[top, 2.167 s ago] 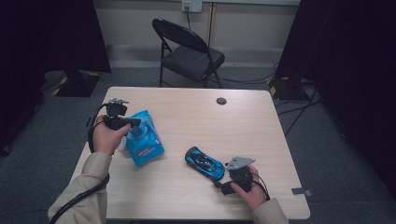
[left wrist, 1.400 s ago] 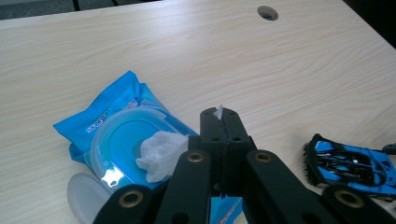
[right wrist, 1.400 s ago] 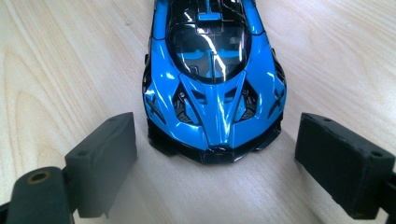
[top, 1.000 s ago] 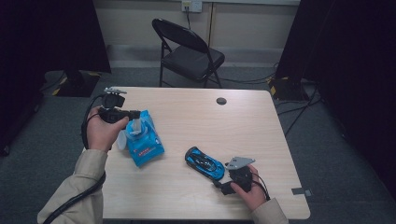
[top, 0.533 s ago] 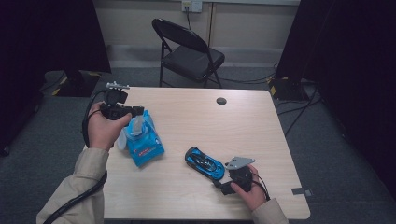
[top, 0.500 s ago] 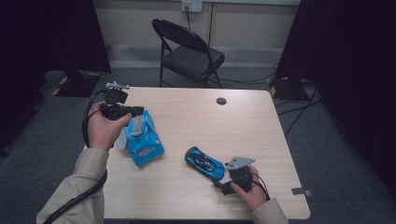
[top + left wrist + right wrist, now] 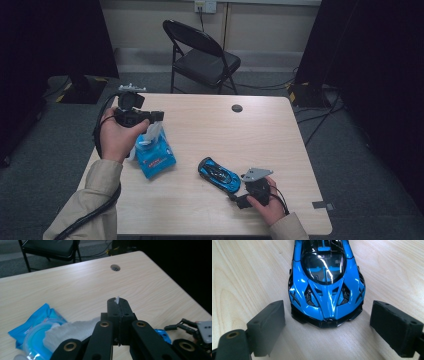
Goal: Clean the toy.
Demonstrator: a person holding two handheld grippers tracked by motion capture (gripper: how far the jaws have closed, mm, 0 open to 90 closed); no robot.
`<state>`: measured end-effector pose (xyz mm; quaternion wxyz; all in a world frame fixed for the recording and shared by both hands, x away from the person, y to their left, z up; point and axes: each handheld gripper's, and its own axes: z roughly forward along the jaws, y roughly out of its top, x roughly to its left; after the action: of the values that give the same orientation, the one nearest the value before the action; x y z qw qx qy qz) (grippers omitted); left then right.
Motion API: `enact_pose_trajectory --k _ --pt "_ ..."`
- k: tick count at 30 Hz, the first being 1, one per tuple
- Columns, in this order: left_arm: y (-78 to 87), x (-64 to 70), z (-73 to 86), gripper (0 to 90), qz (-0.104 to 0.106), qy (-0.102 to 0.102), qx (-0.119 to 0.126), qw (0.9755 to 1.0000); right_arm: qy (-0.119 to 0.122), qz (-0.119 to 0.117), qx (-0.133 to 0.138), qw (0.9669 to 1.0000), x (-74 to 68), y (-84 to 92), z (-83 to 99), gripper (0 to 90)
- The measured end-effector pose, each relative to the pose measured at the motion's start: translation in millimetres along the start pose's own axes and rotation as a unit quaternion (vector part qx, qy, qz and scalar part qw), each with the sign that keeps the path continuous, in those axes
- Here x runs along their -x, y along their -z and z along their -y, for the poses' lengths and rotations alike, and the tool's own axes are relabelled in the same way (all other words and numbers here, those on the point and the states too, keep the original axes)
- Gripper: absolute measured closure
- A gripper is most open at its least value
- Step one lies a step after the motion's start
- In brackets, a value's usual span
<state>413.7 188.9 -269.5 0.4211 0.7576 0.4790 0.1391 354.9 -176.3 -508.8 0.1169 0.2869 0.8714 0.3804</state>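
Observation:
A blue pack of wet wipes lies at the table's left side, with a white wipe drawn up out of it. My left gripper is shut on that wipe; in the left gripper view a white tip pokes out between the closed jaws and the wipe trails down to the pack. A blue and black toy car sits near the front right. My right gripper stands open just short of the car's end, one jaw to each side.
A wooden table has a round cable hole near its far edge. A black folding chair stands behind it. Cables lie on the carpet to the right.
My left gripper has risen and moved away from the person, pulling the white wipe farther out of the pack. The right gripper and the car have stayed put.

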Motion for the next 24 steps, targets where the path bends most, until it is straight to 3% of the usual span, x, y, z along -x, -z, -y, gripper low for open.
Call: enact_pose_trajectory --k 3,4,7,16,24 --pt "0.9 9.0 -5.0 90.0 0.012 -0.002 0.007 0.9999 0.0 0.0 0.0 1.0 0.0 0.0 0.0 12.5" --pt "0.2 17.1 -8.1 90.0 0.017 -0.011 0.007 0.9998 0.0 0.0 0.0 1.0 0.0 0.0 0.0 12.5" --pt "-1.3 22.8 -9.0 90.0 0.026 -0.014 0.006 0.9995 0.0 0.0 0.0 1.0 0.0 0.0 0.0 12.5" --pt "-12.0 48.9 -1.3 90.0 0.055 -0.031 -0.004 0.998 0.0 0.0 0.0 1.0 0.0 0.0 0.0 12.5" --pt "-21.1 84.9 14.0 90.0 0.101 -0.054 -0.012 0.9933 0.0 0.0 0.0 1.0 0.0 0.0 0.0 12.5"
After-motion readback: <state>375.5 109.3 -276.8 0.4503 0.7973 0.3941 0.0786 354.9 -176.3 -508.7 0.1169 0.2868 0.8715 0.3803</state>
